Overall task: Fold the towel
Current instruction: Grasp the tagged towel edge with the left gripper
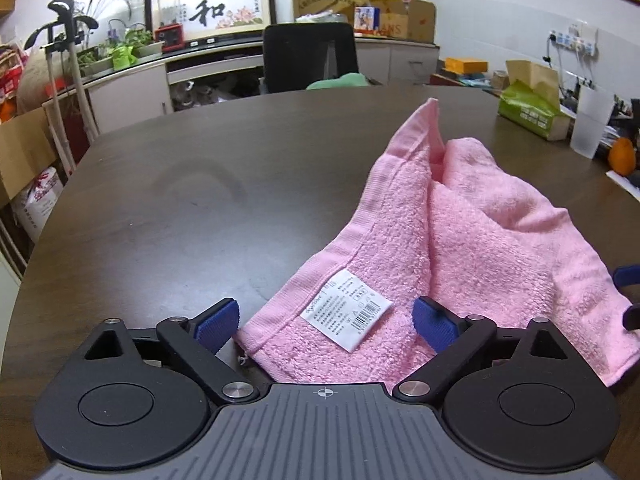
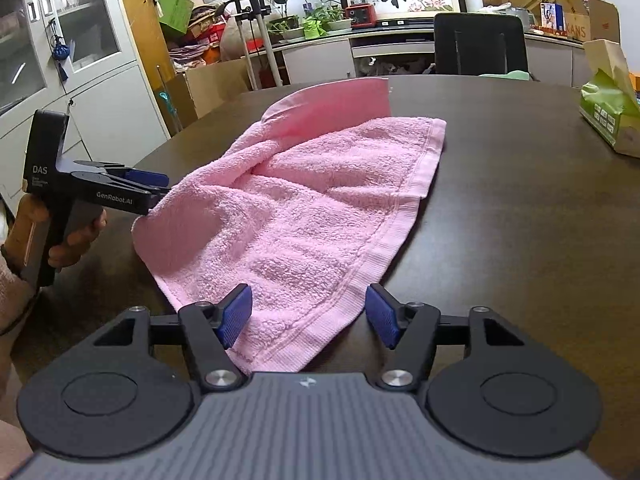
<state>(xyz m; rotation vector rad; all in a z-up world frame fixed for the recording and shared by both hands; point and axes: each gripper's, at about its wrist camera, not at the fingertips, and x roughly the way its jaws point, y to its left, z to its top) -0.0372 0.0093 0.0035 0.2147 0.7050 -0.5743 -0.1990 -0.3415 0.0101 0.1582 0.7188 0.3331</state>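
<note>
Left claw point(image 1: 325, 320) stands wide, straddling the near corner of the pink towel point(image 1: 452, 240). Right claw point(image 2: 308, 316) likewise wide over the other corner. The towel lies rumpled on the dark desk point(image 1: 180, 200), label point(image 1: 350, 312) upward.

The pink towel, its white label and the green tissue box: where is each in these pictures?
Pink towel point(image 2: 304, 216): right wrist view, middle of the rumpled cloth.
White label point(image 1: 349, 309): left wrist view, centre of the printed tag.
Green tissue box point(image 1: 532, 114): left wrist view, its green side.
</note>
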